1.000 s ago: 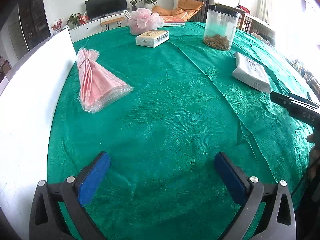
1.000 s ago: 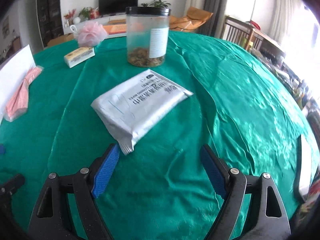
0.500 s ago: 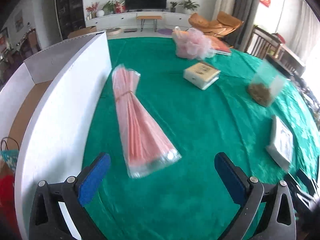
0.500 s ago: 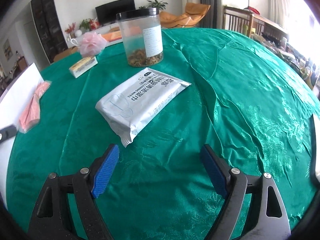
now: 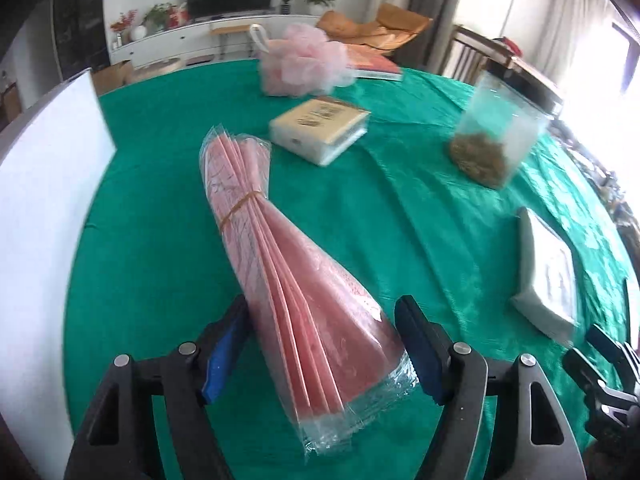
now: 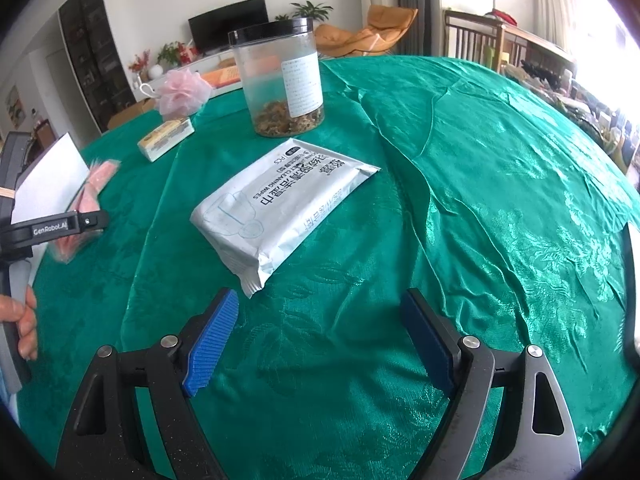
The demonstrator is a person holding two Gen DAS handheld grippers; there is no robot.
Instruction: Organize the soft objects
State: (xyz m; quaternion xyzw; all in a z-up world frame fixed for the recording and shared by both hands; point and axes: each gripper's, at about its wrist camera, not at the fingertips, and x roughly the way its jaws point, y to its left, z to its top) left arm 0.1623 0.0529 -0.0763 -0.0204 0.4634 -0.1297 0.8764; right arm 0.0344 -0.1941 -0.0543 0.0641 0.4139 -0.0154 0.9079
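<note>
A flat pack of pink sheets in clear wrap [image 5: 280,240] lies on the green tablecloth [image 5: 160,240], bound by a rubber band. Its wide end sits between the blue pads of my left gripper [image 5: 323,308], whose jaws are closing on it; the pack looks unsqueezed. In the right wrist view, a silver pack of cleaning wipes [image 6: 280,208] lies just beyond my right gripper [image 6: 320,296], which stands open with only cloth between its fingers. A pink bath pouf [image 5: 308,60] rests at the far side.
A white board [image 5: 44,184] stands along the table's left edge. A small cream box [image 5: 320,126] and a clear jar with a black lid [image 6: 280,80] stand further back. A book [image 5: 376,66] lies behind the pouf. The cloth is creased on the right.
My left gripper has moved left across the table to the pink pack, which now lies between its narrowed jaws. The right gripper has stayed over the cloth before the wipes.
</note>
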